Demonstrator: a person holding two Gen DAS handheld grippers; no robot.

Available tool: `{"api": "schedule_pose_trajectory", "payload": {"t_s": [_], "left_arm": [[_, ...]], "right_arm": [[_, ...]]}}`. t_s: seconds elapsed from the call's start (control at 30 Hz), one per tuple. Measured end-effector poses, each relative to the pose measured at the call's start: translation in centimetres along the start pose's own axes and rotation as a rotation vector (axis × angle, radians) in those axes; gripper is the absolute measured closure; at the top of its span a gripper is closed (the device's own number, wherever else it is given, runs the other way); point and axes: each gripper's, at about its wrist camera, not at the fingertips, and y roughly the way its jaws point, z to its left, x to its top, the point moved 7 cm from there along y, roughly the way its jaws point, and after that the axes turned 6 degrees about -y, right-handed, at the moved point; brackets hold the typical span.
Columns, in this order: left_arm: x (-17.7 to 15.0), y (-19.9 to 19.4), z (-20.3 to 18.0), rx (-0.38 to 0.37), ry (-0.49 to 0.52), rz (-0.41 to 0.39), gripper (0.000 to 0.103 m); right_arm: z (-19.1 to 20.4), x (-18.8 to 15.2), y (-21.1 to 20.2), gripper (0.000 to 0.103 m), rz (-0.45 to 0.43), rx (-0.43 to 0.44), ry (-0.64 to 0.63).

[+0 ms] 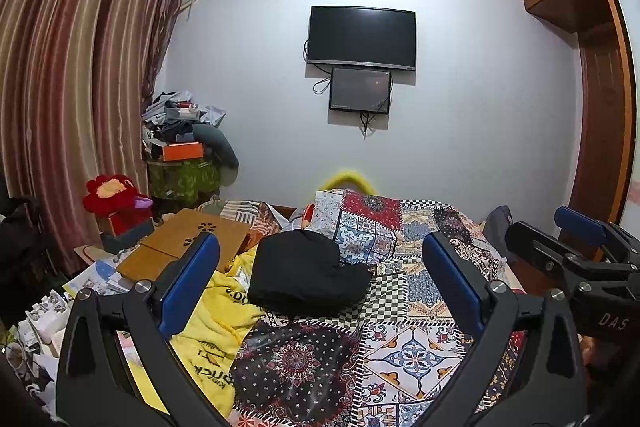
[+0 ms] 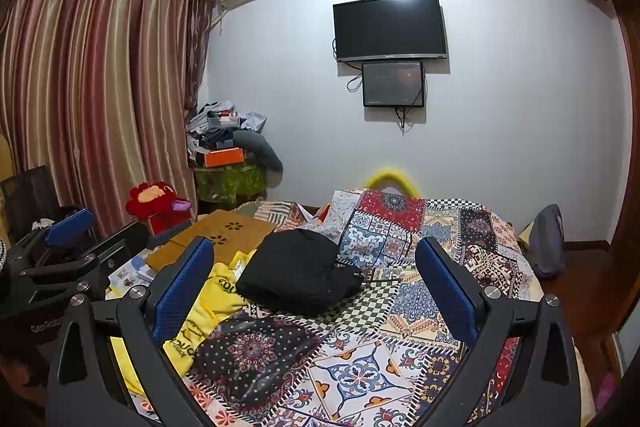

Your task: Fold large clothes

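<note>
A folded black garment (image 1: 304, 273) (image 2: 296, 273) lies in a compact bundle on the patchwork bedspread (image 1: 400, 343) (image 2: 360, 371). A crumpled yellow garment with black lettering (image 1: 212, 331) (image 2: 200, 315) lies to its left. My left gripper (image 1: 320, 279) is open, held above the bed with the black bundle seen between its blue-padded fingers, not touching it. My right gripper (image 2: 314, 287) is also open and empty, hovering the same way. Each gripper shows at the edge of the other's view: the right gripper (image 1: 576, 247) and the left gripper (image 2: 68, 239).
A brown cut-out board (image 1: 188, 243) and a red plush toy (image 1: 116, 195) sit at the bed's left, with papers and clutter (image 1: 48, 311) below. A piled stand (image 1: 184, 155) stands by the curtains (image 1: 72, 87). A TV (image 1: 360, 37) hangs on the far wall. A wooden wardrobe (image 1: 600, 107) is on the right.
</note>
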Motion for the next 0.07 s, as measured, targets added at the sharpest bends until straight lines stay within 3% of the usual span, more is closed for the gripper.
{"api": "schedule_pose_trajectory", "payload": {"t_s": [0.07], "left_arm": [[-0.11,0.06,-0.04,0.0,0.004,0.004,0.001]], "right_arm": [[0.06,-0.1,0.0,0.003,0.002,0.002,-0.001]]}}
